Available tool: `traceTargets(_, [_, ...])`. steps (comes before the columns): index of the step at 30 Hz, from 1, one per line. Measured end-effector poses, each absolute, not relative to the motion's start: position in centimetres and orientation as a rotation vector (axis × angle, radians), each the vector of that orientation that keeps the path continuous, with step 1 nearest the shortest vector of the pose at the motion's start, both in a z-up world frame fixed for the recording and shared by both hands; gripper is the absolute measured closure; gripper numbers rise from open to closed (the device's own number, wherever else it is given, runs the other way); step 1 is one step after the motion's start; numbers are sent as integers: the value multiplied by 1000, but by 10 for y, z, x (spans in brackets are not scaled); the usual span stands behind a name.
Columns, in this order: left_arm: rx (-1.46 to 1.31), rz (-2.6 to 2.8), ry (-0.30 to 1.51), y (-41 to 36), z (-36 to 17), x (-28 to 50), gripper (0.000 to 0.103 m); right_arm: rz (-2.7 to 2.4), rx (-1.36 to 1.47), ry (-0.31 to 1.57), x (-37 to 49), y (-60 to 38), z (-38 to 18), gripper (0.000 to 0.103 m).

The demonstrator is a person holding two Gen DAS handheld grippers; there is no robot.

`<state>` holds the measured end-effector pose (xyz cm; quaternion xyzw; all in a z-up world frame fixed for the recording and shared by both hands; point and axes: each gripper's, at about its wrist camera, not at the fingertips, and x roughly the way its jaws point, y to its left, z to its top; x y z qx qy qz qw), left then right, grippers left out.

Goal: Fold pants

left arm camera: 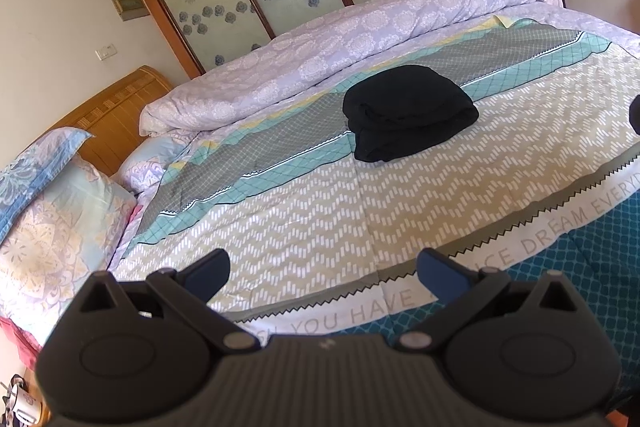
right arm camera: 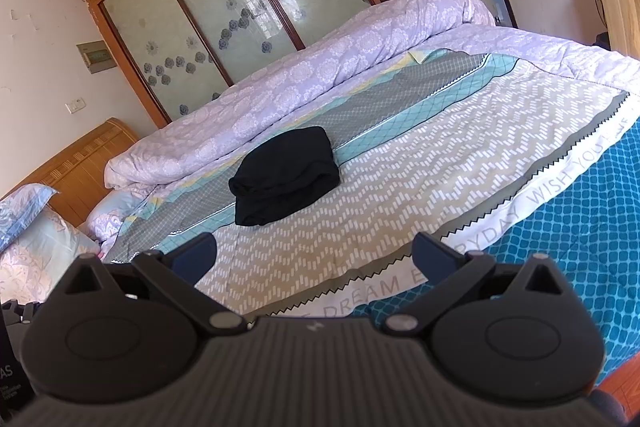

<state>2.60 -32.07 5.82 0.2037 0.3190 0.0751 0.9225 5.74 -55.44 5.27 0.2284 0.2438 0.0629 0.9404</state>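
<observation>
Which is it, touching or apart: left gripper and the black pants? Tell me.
Apart. The left wrist view shows bare bedspread between the open left gripper and the folded black pants.

The bedsheet's white border band read "YOU HAVE … DREAM EVERY" in the left view and, along the same band, "DREAM EVERYDAY WISH YOU" in the right.
</observation>
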Motion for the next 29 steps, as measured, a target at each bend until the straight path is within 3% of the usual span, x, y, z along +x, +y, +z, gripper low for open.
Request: traceTargets(29, [341,81,735,-317,41,51,0,132,439,530,74,-545,41,0])
